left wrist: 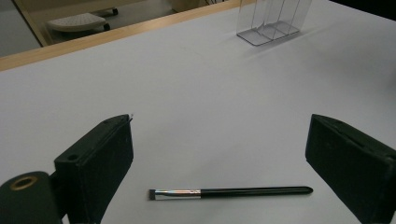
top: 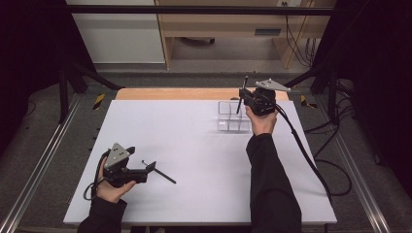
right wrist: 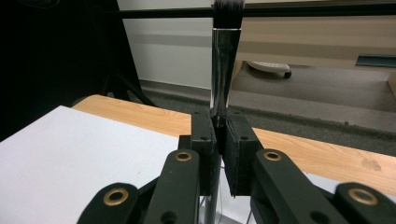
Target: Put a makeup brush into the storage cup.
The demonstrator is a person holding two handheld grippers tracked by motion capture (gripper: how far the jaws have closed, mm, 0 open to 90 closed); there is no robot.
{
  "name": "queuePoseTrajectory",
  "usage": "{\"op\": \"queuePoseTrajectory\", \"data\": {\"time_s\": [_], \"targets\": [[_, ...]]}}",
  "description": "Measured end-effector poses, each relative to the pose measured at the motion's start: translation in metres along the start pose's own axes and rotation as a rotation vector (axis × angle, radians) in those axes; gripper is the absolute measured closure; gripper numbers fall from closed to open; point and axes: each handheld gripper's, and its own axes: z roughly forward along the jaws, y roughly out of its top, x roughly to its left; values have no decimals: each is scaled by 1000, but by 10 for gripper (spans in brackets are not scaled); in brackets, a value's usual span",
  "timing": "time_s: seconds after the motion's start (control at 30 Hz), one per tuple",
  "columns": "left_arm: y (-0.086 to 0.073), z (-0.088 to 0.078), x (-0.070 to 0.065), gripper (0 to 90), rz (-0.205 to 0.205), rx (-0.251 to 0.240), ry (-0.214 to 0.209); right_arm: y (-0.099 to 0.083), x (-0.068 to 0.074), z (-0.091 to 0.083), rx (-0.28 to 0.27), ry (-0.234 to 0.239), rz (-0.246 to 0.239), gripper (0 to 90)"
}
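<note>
My right gripper is shut on a makeup brush and holds it upright over a clear compartment organizer at the table's far right. In the right gripper view the brush rises from between the shut jaws, silver ferrule and dark bristles on top. My left gripper rests near the front left, open. A thin black brush with a silver ferrule lies flat on the white sheet between its spread jaws, untouched. From above, that brush points away to the right.
A white sheet covers the table, with a wooden strip along the far edge. The organizer stands far off in the left gripper view. Cables trail off the right side. Dark frame posts stand around the table.
</note>
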Motion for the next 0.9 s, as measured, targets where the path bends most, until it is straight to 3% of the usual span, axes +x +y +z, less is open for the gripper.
{"op": "queuePoseTrajectory", "data": {"time_s": [0.5,0.9], "targets": [[-1,2,-1,70,5,8,0,-1,-5,18,-7,-20,18,842],[-1,1,-1,73,4,8,-1,-10,-4,30,44,-28,6,842]]}}
